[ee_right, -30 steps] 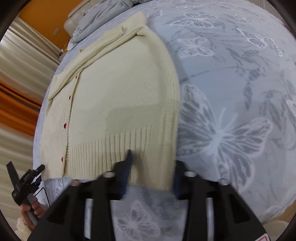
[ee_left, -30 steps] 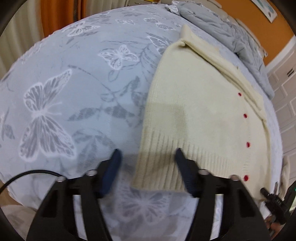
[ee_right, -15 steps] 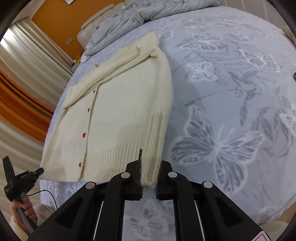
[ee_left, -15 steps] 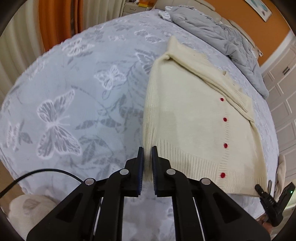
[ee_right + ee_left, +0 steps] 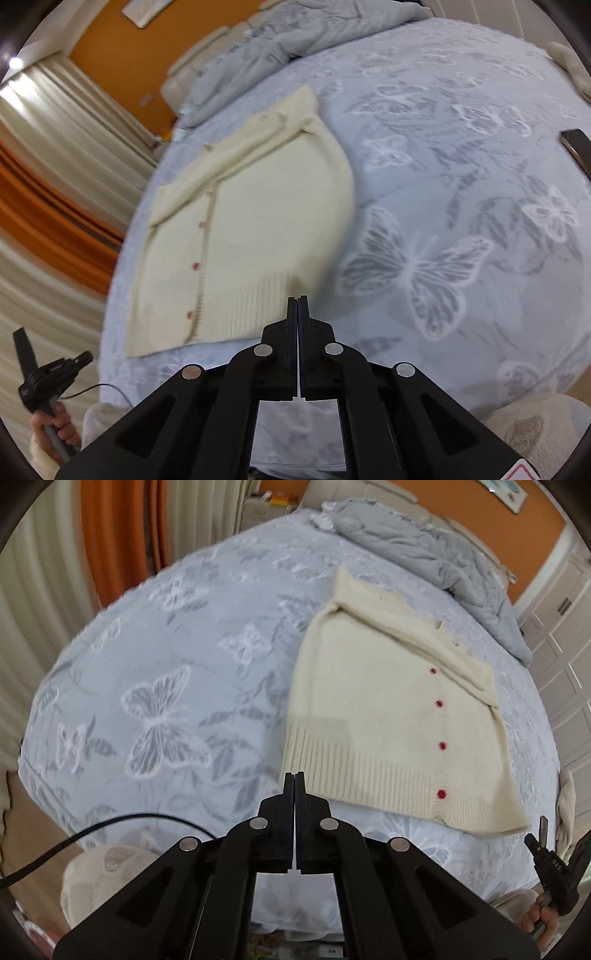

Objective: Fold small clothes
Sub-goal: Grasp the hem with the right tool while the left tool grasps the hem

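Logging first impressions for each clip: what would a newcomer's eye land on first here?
The cream cardigan with red buttons, spread flat on the grey butterfly-print bedspread. A rumpled grey duvet is heaped at the bed's far end. In the foreground each claw is shut: the left claw at the hem's corner, the right claw over the ribbed hem.

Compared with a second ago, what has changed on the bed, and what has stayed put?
The left gripper closed at the cardigan hem; whether it pinches cloth is unclear. The right gripper closed on its hem corner and lifted it. The bedspread and duvet stayed put.
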The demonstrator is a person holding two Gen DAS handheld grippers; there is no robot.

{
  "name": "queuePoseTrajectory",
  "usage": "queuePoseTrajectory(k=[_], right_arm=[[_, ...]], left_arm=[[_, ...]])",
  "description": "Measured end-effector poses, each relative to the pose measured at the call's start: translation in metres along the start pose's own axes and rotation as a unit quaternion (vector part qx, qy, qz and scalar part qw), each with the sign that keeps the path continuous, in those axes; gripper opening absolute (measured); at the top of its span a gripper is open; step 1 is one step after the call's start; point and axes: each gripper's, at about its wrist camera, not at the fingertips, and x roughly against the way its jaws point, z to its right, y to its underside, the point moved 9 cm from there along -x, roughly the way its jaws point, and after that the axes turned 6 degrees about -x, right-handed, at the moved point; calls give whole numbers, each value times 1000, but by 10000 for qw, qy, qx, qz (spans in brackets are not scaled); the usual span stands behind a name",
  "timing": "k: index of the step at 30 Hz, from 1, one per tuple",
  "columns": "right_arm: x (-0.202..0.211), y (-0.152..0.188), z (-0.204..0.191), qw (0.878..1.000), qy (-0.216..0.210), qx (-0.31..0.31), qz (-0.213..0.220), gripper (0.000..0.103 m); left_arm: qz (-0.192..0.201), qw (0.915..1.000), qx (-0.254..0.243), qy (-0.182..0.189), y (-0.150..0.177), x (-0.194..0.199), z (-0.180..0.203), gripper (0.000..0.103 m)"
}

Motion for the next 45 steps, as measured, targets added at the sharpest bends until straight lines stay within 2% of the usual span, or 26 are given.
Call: queuePoseTrajectory(k=[1, 2, 3, 4, 5, 7, 8, 10, 13, 14, 15, 16, 17, 18, 19, 20, 23, 26, 29, 31, 34, 36, 37, 40, 42, 45], right_arm=[[-2, -1, 3, 10000, 81, -38, -2, 14], [-4, -2, 7, 9997, 214, -84, 2, 27], [-6, -3, 10, 9995, 302, -123, 26, 54], [-8, -5, 12, 9992, 375, -150, 52, 65], [-10, -7, 14, 9988, 450, -160, 99, 70], [-21, -14, 16, 9978, 645, -64, 113, 71], [-30, -15, 17, 9973, 733, -53, -4, 71], [-49, -12, 20, 9959, 863, -36, -280, 71], [-73, -7, 18, 9950, 853, -4, -521, 67], [-79, -4, 12, 9956, 752, 14, -562, 54], [-82, -3, 7, 9960, 676, 12, -585, 34], [-86, -3, 2, 9961, 624, -4, -621, 22], [-88, -3, -1, 9961, 622, -17, -627, 11], [-85, -6, -8, 9970, 532, -32, -563, 10], [-80, -11, -17, 9983, 343, -73, -456, 9], [-74, -15, -23, 9990, 233, -97, -365, 9], [-29, -34, -49, 9993, -322, -136, 105, 8], [10, -42, -56, 9978, -558, -79, 354, 7], [48, -32, -57, 9968, -670, 89, 436, 7], [67, -15, -53, 9968, -707, 150, 350, 7], [92, 30, -39, 9973, -644, 366, 14, 7], [109, 71, -28, 9961, -542, 602, -335, 7], [118, 87, -24, 9948, -573, 682, -491, 8], [150, 138, -20, 9858, -786, 1087, -1009, 8], [174, 159, -23, 9791, -964, 1291, -1237, 8], [202, 144, -36, 9797, -1207, 1304, -930, 8]], left_arm=[[-50, 9999, 131, 88, 1, -4, -2, 0], [-106, 9994, 276, 163, 2, -9, -4, 7], [-169, 9988, 424, 200, 4, -15, -7, 14], [-186, 9978, 606, 181, 4, -23, -12, 45], [-174, 9971, 732, 108, 4, -28, -16, 73], [5, 9961, 869, -145, -3, -39, -24, 83], [-19, 9961, 825, -306, -6, -47, -26, 86], [-208, 9966, 723, -321, -9, -67, -24, 90], [-499, 9955, 799, -143, -8, -95, -19, 90], [-542, 9949, 844, -71, -8, -102, -17, 89], [-582, 9944, 881, 6, -9, -108, -15, 86], [-666, 9938, 890, 36, -8, -114, -13, 66], [-727, 9937, 841, -106, -9, -117, -14, 53], [-684, 9947, 763, -64, -14, -116, -12, 39], [-742, 9941, 724, 308, -17, -115, -4, 9], [-803, 9927, 769, 474, -20, -111, 0, 8], [-422, 9909, 816, 984, -38, -72, 12, 7], [-96, 9882, 692, 1360, -47, -23, 17, 7], [32, 9854, 652, 1573, -39, 16, 10, 7], [-10, 9838, 642, 1676, -19, 38, 4, 7], [-231, 9826, 584, 1746, 25, 64, -2, 7], [-383, 9817, 507, 1797, 53, 79, -6, 7], [-477, 9810, 444, 1829, 76, 94, -8, 7], [-632, 9800, 266, 1868, 113, 125, -7, 7], [-700, 9775, 278, 1971, 124, 144, -5, 7], [-454, 9737, 442, 2187, 108, 172, 2, 7]])
